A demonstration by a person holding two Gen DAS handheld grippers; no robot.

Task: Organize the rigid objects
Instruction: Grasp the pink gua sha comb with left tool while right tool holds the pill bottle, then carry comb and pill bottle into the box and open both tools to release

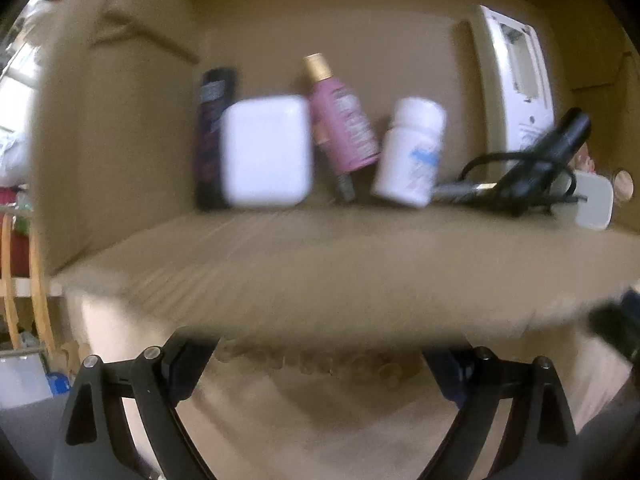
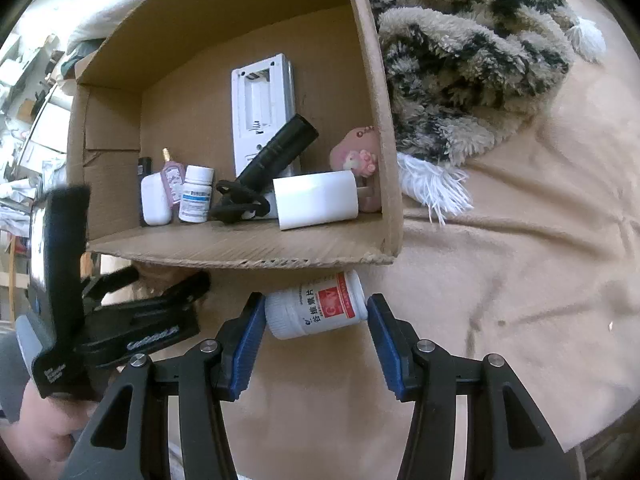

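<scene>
A cardboard box lies on its side on a beige blanket, open towards me. Inside stand a white earbud case, a dark bottle, a pink spray bottle, a white pill bottle, a black flashlight with a strap, a white charger block, a white remote with its battery bay open and a pink toy. My right gripper has its blue pads on both ends of a white pill bottle with a red label, just below the box's front edge. My left gripper is open and empty under the box's lip; it also shows in the right wrist view.
A fluffy patterned throw lies right of the box on the beige blanket. Room clutter and wooden furniture sit at the far left.
</scene>
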